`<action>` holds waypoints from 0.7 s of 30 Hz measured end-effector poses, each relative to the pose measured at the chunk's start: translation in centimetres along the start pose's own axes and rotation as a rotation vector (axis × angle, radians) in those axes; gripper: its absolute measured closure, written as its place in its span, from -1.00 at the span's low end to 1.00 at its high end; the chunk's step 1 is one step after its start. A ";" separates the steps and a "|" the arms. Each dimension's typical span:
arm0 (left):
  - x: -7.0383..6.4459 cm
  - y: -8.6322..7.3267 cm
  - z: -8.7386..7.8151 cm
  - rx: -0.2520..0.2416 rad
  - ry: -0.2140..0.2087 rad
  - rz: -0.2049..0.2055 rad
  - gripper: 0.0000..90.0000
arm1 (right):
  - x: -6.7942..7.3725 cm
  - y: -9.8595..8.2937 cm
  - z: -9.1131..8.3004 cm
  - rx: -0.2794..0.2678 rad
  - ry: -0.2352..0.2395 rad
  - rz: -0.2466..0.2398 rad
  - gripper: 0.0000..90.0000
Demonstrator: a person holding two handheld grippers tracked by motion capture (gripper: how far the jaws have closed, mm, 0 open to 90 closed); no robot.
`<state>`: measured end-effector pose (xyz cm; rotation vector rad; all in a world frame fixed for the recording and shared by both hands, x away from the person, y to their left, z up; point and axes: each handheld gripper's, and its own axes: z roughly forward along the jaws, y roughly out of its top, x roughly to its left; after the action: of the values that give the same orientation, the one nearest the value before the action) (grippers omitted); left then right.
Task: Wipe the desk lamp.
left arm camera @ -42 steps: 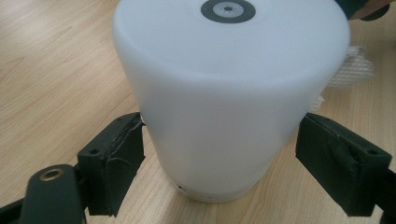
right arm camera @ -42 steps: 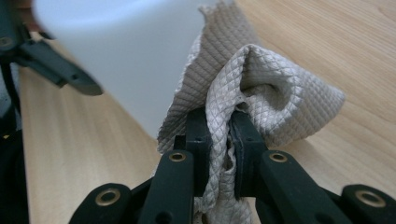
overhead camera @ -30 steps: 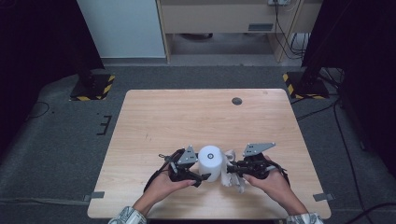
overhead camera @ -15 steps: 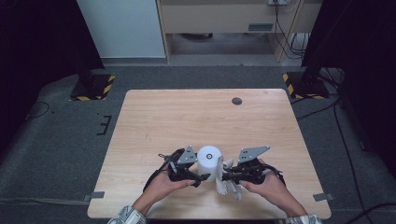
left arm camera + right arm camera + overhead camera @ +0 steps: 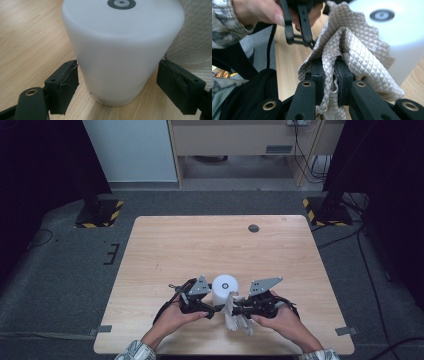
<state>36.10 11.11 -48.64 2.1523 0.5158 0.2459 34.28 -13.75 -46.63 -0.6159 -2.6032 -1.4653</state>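
A white cylinder with a small grey ring on its top stands upright near the table's front edge. My left gripper is open around its base. The left pad touches the wall and the right pad stands slightly clear of it. My right gripper is shut on a pale quilted cloth. The cloth is bunched against the cylinder's near side, and the right gripper is just right of the left one.
The light wooden table has a small dark round disc near its far edge. Both hands come in over the front edge. Grey floor surrounds the table, with a cabinet and cables behind it.
My right gripper has carried the cloth leftward and slightly nearer across the cylinder's front side. The left gripper and the cylinder have stayed put.
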 end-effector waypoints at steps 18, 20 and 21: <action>0.0 -0.1 0.0 -0.003 -0.005 -0.003 -0.60 | -0.4 -1.3 1.5 0.062 0.000 0.016 0.76; 0.1 -0.1 0.0 -0.002 -0.006 -0.003 -0.60 | -0.2 -0.9 1.1 0.041 0.004 0.015 0.76; 0.1 -0.1 0.1 -0.002 -0.006 -0.003 -0.60 | -0.1 -0.7 0.8 0.027 0.007 0.011 0.76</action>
<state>36.16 11.15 -48.75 2.1498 0.5149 0.2384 34.20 -13.41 -47.66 -0.6197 -2.6059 -1.4236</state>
